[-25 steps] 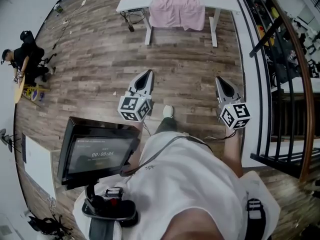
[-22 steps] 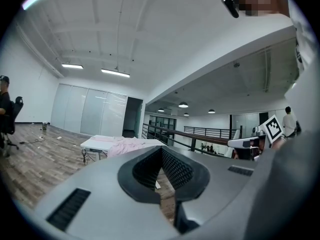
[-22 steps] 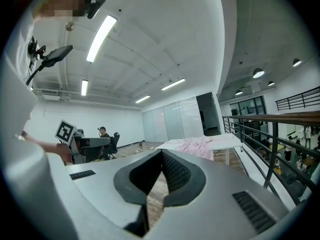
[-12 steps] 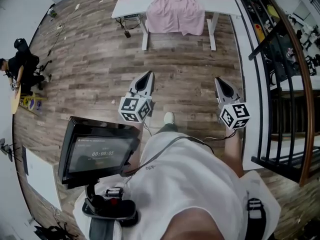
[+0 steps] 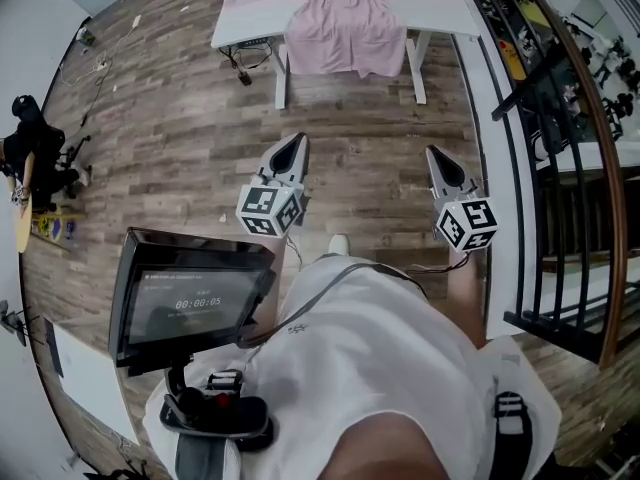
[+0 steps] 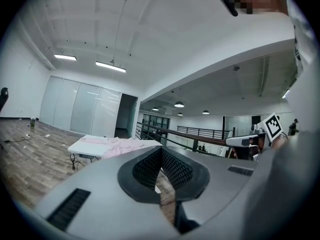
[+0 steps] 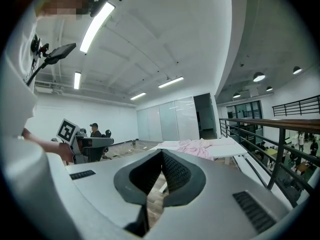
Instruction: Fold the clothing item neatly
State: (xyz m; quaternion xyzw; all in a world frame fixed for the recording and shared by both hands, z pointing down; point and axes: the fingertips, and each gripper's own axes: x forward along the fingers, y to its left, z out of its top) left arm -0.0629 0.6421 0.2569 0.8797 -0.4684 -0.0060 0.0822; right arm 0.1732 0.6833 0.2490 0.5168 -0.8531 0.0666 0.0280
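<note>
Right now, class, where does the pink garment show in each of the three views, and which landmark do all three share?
Head view: the pink garment is at top centre, hanging over the table's near edge.
Left gripper view: the garment lies left of centre, far off.
Right gripper view: the garment lies right of centre, far off.
Shared landmark: the white table under it.

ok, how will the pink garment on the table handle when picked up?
Likely floppy: the garment drapes over the table edge in folds. Probably light, as it looks thin. If pushed toward that edge, the hanging part may pull it off.
</note>
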